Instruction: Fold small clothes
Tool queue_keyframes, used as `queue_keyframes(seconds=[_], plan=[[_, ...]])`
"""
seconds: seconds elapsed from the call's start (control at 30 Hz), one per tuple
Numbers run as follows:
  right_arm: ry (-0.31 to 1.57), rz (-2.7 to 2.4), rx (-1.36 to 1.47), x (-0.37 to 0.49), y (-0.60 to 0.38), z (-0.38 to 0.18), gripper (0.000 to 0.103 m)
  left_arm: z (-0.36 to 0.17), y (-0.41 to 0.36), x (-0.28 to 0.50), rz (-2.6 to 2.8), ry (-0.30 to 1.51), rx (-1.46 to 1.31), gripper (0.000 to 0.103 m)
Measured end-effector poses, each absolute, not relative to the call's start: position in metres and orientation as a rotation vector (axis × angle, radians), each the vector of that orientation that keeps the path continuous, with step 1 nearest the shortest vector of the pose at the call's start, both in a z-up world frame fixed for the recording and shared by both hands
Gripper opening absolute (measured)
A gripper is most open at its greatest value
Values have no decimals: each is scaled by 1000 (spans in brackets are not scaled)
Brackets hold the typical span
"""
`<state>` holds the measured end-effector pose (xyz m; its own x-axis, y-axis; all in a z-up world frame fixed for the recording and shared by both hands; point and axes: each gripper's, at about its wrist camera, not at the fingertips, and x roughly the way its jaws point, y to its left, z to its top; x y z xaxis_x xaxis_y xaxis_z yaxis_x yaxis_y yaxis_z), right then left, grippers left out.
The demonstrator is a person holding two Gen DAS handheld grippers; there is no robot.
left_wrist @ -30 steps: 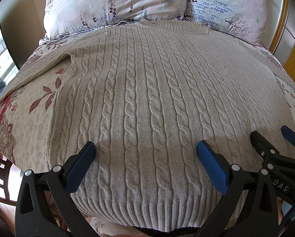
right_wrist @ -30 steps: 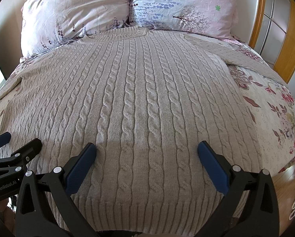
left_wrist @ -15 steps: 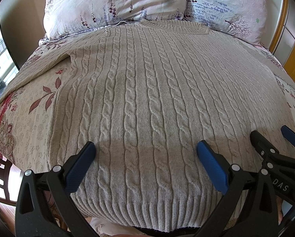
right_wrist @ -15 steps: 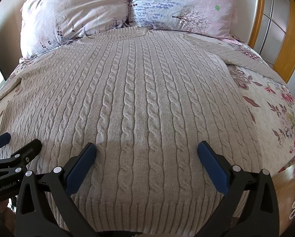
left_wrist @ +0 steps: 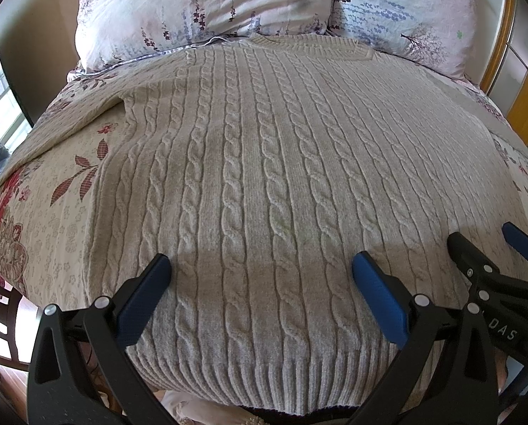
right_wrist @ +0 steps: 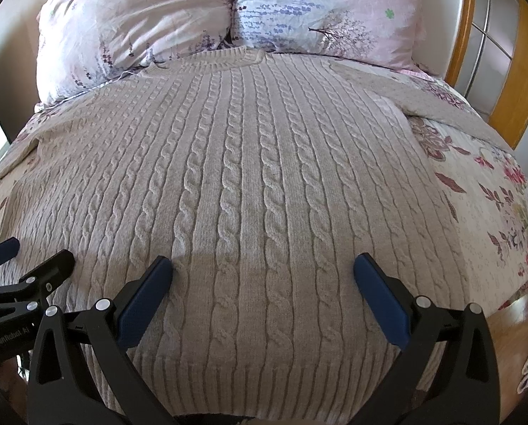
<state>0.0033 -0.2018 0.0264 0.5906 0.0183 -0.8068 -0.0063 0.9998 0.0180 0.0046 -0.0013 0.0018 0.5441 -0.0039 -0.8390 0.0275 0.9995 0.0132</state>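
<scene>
Beige cable-knit sweater (left_wrist: 264, 177) flat betw. wide-apart fingers (left_wrist: 143, 297) of both grippers

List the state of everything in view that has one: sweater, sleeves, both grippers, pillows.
sweater: spread flat on the bed, unfolded, hem nearest the cameras
left sleeve: stretched outward, not folded in
right sleeve: stretched outward, not folded in
left gripper: open, holding nothing
right gripper: open, holding nothing
pillows: two, side by side, just beyond the collar

Wide-spread right claw (right_wrist: 262, 269) above sweater (right_wrist: 250, 163)
</scene>
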Motion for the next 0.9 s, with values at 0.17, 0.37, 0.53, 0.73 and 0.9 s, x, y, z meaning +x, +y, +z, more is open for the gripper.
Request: queue_keyframes(seconds=[0.17, 0.37, 0.53, 0.73, 0.9], plan=[[889, 84, -9, -1, -205, 26, 102, 3, 1, 7, -43, 1015, 33, 101], [896, 139, 12, 7, -215, 28, 102, 4, 6, 16, -69, 1020, 28, 101], [869, 109, 257, 38, -277, 44, 102, 10, 22, 32, -80, 1008, -28, 101], [823, -81, 510, 89, -380, 47, 92, 24, 52, 63, -105, 956, -124, 101], [843, -210, 730, 122, -456, 26, 74, 40, 54, 84, -128, 917, -78, 101]])
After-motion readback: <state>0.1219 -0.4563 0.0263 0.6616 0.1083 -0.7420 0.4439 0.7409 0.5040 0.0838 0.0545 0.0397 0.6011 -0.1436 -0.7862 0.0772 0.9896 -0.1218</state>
